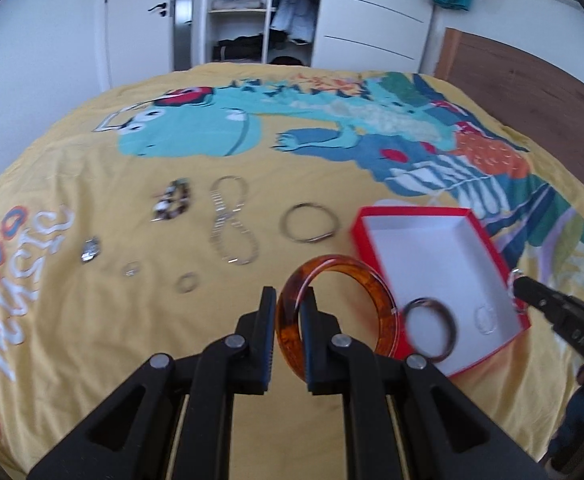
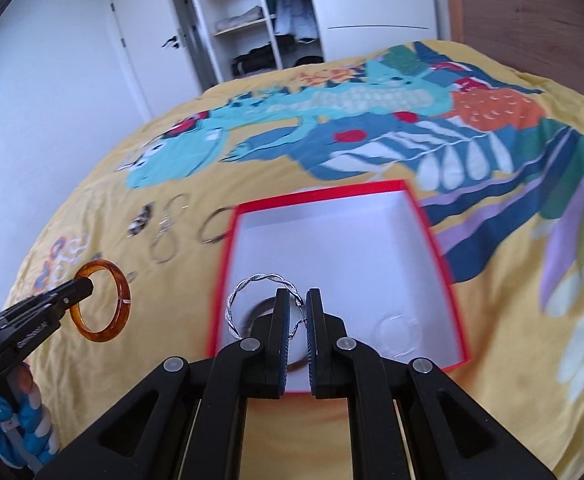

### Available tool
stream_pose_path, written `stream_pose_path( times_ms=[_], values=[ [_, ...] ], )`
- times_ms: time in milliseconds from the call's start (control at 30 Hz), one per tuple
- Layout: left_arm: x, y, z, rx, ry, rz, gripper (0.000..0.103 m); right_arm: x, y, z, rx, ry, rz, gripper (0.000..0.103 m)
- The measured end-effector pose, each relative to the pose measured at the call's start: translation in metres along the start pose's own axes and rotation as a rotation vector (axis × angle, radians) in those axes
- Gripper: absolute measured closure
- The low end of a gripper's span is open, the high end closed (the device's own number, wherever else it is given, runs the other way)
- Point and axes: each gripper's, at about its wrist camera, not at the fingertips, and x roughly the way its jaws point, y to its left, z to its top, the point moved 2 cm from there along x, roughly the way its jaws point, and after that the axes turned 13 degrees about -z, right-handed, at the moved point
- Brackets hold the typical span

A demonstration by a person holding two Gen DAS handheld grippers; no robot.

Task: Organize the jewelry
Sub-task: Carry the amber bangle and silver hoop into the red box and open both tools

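My left gripper (image 1: 289, 300) is shut on an amber bangle (image 1: 376, 288) and holds it above the bed, left of the red box (image 1: 488, 236). My right gripper (image 2: 296, 300) is shut on a twisted silver bracelet (image 2: 247, 284) over the box's near left part (image 2: 227, 252). The box has a white inside and holds a dark bangle (image 1: 432, 328) and a clear ring-like bracelet (image 2: 398, 330). On the bedspread left of the box lie a metal bangle (image 1: 310, 222), a silver chain (image 1: 231, 224), a beaded bracelet (image 1: 173, 200), a small pendant (image 1: 89, 250) and two rings (image 1: 131, 269) (image 1: 187, 282).
The yellow bedspread (image 1: 91, 340) with a dinosaur print covers the bed. A wooden headboard (image 1: 532, 92) stands at the right. An open wardrobe (image 1: 247, 12) and a door are beyond the bed's far end.
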Motion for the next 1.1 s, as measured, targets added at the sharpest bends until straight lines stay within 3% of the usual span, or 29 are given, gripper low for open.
stream_pose_path(
  times_ms=[233, 567, 867, 1100],
  values=[
    [0.052, -0.046, 0.021, 0.033, 0.025, -0.056, 0.092, 0.037, -0.025, 0.012, -0.021, 0.029, -0.029, 0.095],
    [0.123, -0.063, 0.021, 0.067, 0.116, -0.013, 0.092, 0.081, -0.036, 0.019, -0.059, 0.088, -0.058, 0.095],
    [0.146, -0.068, 0.016, 0.099, 0.148, 0.003, 0.092, 0.116, -0.029, 0.015, -0.165, 0.16, -0.108, 0.095],
    [0.162, -0.07, 0.016, 0.108, 0.181, 0.023, 0.092, 0.12, -0.023, 0.011, -0.252, 0.164, -0.153, 0.095]
  ],
)
